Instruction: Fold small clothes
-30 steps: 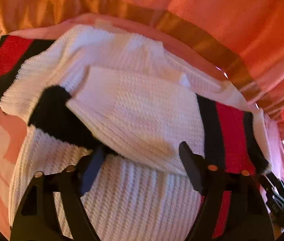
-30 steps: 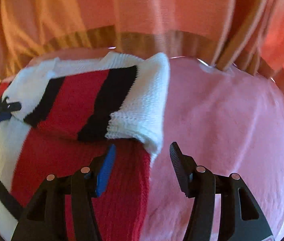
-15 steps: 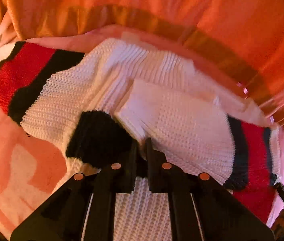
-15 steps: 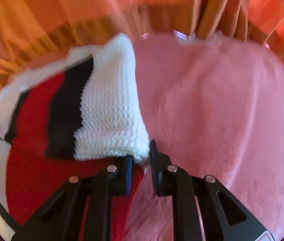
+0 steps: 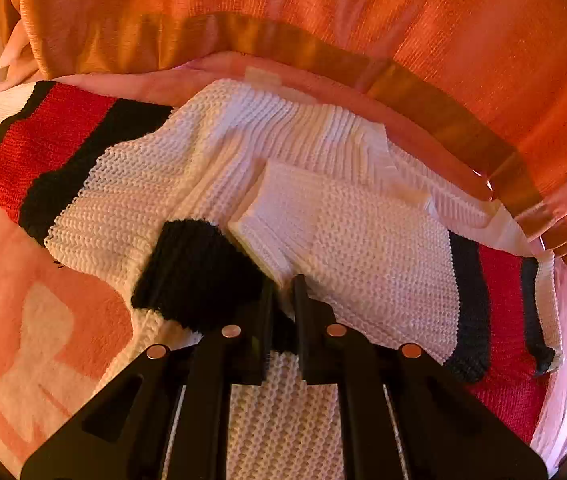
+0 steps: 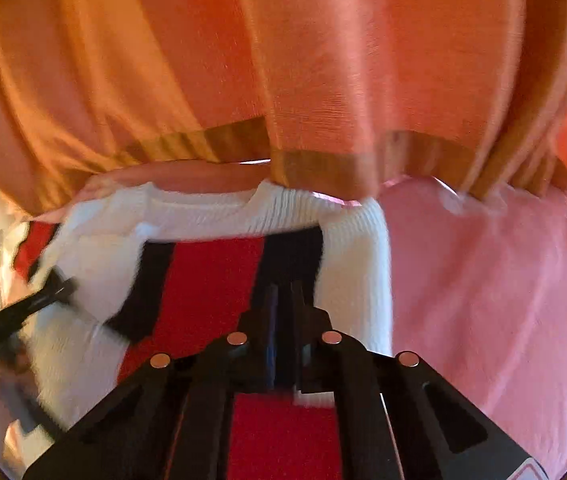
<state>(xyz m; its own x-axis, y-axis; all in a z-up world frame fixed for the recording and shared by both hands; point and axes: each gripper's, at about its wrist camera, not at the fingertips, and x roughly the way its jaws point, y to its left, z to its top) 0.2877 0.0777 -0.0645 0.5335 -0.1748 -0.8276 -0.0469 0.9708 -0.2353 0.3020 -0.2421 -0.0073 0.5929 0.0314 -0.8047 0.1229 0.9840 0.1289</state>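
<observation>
Both tools clench the sweater point(image 5: 363, 240) on pink bedding point(image 6: 483, 280) below orange curtains point(image 6: 323, 60).

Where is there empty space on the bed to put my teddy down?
Bare pink blanket lies right of the sweater, below the orange curtain. Another patch is left of it. The middle is crowded: both grippers pinch the sweater.

1. The white knitted sweater point(image 5: 211, 184) with red and black stripes was chunky wool-like yarn, matt and coarsely ribbed.
2. The pink bed cover point(image 6: 483, 288) beneath it looked soft, fuzzy and matt.
3. The orange curtain point(image 5: 363, 12) was a thin woven cloth with a faint sheen and a duller golden band.
4. The left gripper point(image 5: 282, 292) was matt black plastic with small shiny metal pins; the right gripper point(image 6: 282, 292) looked alike.
</observation>
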